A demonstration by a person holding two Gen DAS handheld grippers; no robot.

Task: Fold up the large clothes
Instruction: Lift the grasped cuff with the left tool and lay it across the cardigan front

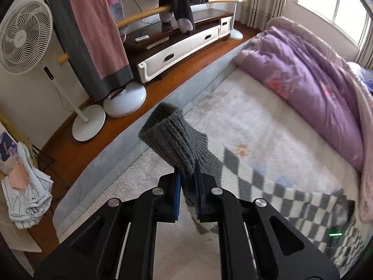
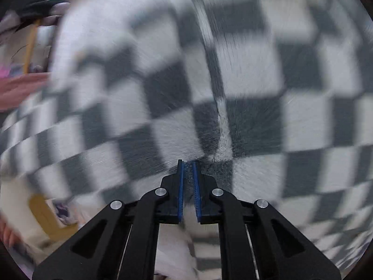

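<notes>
Left gripper (image 1: pixel 187 175): jaws clamped on the grey ribbed cuff (image 1: pixel 170 137) of the checkered sweater (image 1: pixel 291 196), which is lifted above the bed (image 1: pixel 244 116). Right gripper (image 2: pixel 188 175): jaws nearly together against the same checkered knit; blur hides whether any fabric is pinched. Purple quilt (image 1: pixel 314 88) bounds the far side; open mattress lies between.

Bed (image 1: pixel 98 186), purple quilt (image 1: pixel 310 81), apparently checkered sweater (image 1: pixel 291 196)
</notes>
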